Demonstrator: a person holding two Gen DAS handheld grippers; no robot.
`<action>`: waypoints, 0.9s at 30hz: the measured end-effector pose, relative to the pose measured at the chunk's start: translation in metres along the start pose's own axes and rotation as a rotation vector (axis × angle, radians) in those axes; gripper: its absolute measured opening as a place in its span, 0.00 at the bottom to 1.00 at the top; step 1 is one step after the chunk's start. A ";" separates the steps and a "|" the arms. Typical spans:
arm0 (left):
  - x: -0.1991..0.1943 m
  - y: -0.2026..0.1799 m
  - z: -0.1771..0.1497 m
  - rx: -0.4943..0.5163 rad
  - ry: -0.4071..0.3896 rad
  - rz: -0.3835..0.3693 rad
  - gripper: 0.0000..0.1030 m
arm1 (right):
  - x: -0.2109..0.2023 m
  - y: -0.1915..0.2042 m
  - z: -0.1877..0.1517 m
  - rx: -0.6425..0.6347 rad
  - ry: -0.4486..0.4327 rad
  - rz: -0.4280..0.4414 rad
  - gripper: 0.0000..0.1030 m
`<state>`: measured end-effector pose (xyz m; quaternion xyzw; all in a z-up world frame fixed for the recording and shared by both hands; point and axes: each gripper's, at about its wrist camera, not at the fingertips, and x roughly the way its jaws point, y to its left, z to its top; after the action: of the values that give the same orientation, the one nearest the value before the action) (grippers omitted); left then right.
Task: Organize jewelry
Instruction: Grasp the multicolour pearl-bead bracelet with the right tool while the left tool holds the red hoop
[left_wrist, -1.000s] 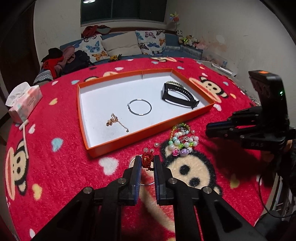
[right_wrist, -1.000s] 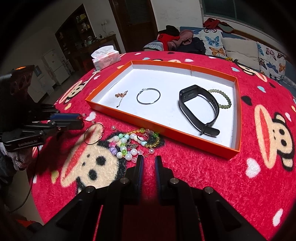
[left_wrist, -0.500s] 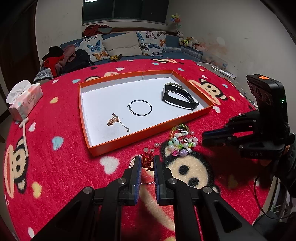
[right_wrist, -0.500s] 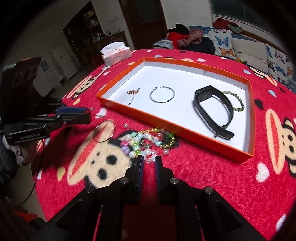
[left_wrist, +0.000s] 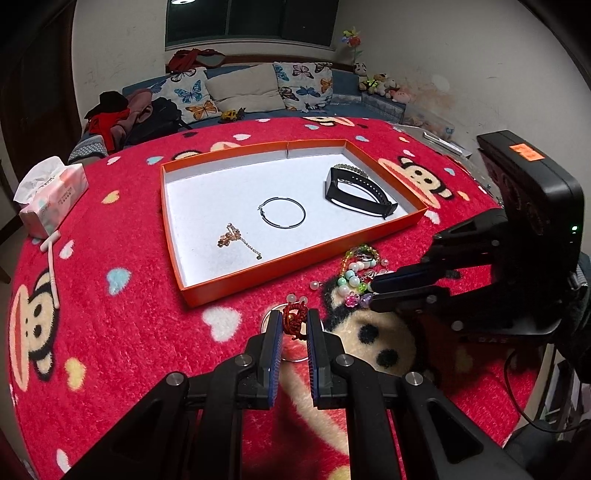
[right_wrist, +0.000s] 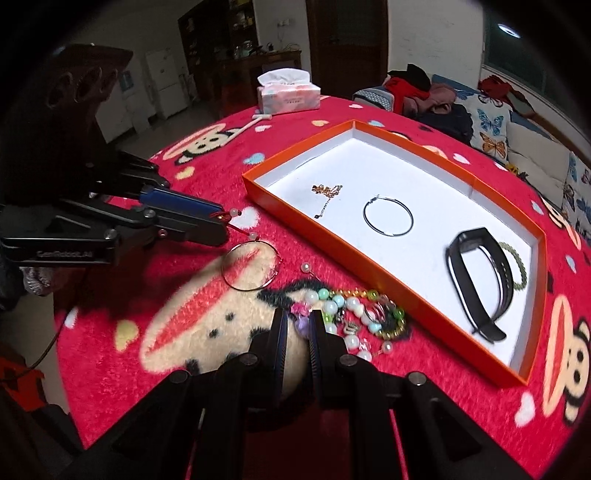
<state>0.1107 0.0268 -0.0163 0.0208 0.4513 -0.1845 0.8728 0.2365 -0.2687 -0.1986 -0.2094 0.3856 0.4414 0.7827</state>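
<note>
Orange tray (left_wrist: 295, 258) holds gold chain (left_wrist: 236, 240), hoop (left_wrist: 282, 211), black band (left_wrist: 356, 192); bead pile (right_wrist: 354, 314) outside on red cloth.

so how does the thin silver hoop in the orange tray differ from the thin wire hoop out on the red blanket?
The thin silver hoop lies inside the orange tray on white lining; the thin wire hoop lies outside on the red blanket. The silver hoop is plain; the wire hoop carries pale beads. Both lie flat, ungripped.
</note>
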 end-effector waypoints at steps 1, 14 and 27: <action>0.000 0.001 0.000 -0.001 -0.001 -0.001 0.13 | 0.001 0.000 0.000 -0.004 0.005 0.000 0.13; 0.003 0.003 -0.001 -0.006 0.004 -0.009 0.13 | 0.013 0.009 0.001 -0.079 0.067 -0.046 0.19; 0.006 0.006 -0.001 -0.019 0.009 -0.009 0.13 | 0.014 0.008 -0.006 -0.094 0.064 -0.025 0.33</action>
<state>0.1154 0.0311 -0.0229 0.0113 0.4571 -0.1841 0.8701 0.2319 -0.2613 -0.2130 -0.2651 0.3866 0.4421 0.7647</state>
